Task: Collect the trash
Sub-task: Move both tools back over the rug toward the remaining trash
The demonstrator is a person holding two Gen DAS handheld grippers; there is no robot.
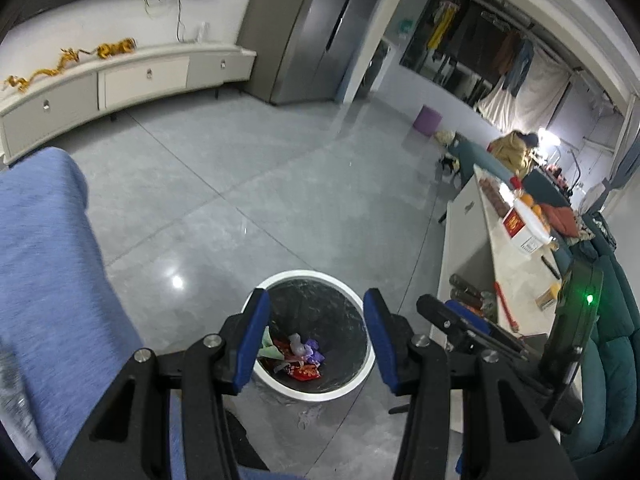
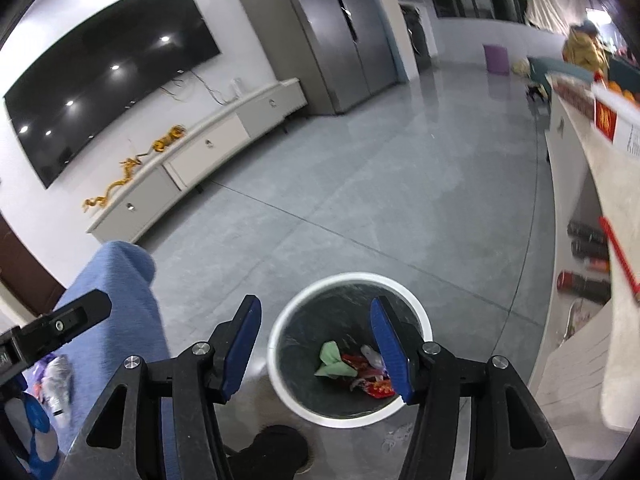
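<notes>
A white round trash bin with a black liner stands on the grey floor; it also shows in the right wrist view. Colourful wrappers lie at its bottom, among them a green scrap and red wrappers. My left gripper hangs open and empty above the bin. My right gripper is open and empty above the bin's left part. The right gripper also shows at the right in the left wrist view.
My blue-trousered leg is on the left. A white counter with boxes and a red stick stands on the right, bottles on its shelf. A white TV cabinet and grey wardrobe line the far wall.
</notes>
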